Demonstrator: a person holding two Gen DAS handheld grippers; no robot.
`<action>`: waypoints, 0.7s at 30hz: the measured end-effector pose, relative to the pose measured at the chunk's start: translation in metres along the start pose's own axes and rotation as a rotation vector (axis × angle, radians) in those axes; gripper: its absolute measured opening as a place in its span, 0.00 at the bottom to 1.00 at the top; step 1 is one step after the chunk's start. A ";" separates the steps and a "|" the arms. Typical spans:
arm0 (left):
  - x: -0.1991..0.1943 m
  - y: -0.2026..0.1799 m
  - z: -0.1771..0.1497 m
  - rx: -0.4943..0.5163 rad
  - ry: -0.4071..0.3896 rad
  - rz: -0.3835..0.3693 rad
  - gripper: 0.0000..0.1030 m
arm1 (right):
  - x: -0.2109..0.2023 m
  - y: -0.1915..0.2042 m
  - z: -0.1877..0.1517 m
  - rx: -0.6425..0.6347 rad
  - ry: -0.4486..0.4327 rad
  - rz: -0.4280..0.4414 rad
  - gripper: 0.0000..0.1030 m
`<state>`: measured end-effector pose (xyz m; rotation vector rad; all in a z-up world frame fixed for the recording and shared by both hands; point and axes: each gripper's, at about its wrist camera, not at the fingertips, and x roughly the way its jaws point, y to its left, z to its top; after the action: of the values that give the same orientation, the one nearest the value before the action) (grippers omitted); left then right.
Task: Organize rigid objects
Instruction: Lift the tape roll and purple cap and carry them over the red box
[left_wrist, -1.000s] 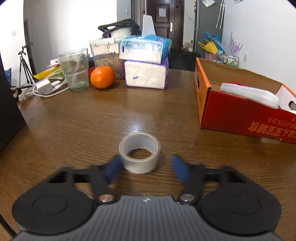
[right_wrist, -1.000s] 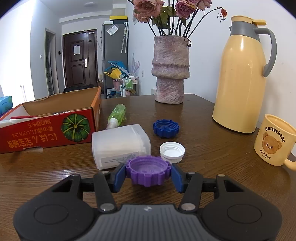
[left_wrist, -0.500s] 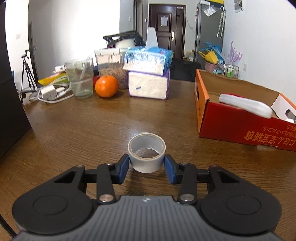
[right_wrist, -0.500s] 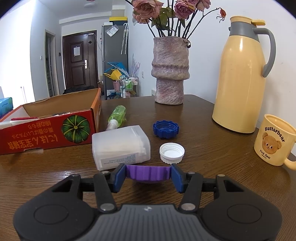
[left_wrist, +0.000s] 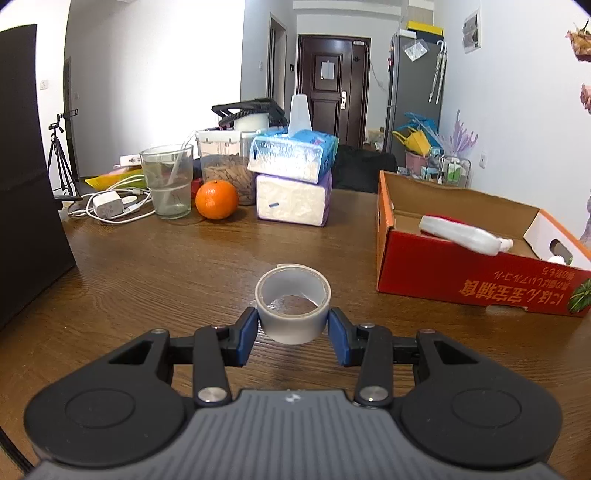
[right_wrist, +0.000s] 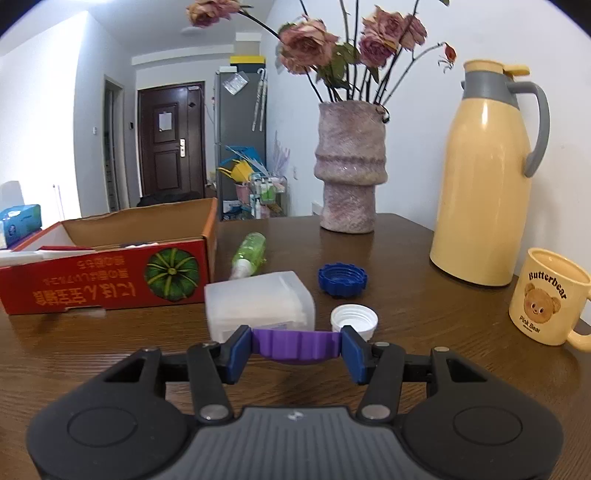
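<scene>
Grey tape roll sits clamped between the blue pads of my left tongs, one pad on each side of its outer wall, and it appears lifted just clear of the worktop, to the left of the red cardboard box and well short of it. I judge the roll light and fairly stiff, but a hollow ring can go oval under a hard squeeze, so across the full width of the wall, as I have it, seems the right hold. Its wrap looks smooth and could slip if I tilt it.

My right tongs are closed on the purple ridged cap, pads pressing on opposite points of its rim, just in front of the translucent plastic box and to the right of the red box, near its pumpkin-printed corner. That cap looks like hard plastic, light, and the ridges should give the pads bite. It is shallow, so I would keep it level.
</scene>
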<state>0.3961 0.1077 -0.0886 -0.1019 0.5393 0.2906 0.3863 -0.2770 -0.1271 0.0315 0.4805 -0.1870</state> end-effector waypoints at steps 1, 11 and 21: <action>-0.002 -0.001 0.000 0.001 -0.006 0.002 0.41 | -0.002 0.002 0.000 -0.004 -0.003 0.005 0.50; -0.028 -0.003 0.000 -0.033 -0.063 -0.027 0.41 | -0.018 0.021 -0.005 -0.036 -0.027 0.070 0.50; -0.050 -0.016 0.001 -0.052 -0.091 -0.077 0.41 | -0.029 0.046 -0.009 -0.060 -0.032 0.131 0.50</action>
<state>0.3606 0.0800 -0.0613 -0.1584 0.4370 0.2329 0.3651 -0.2263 -0.1223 0.0012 0.4504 -0.0446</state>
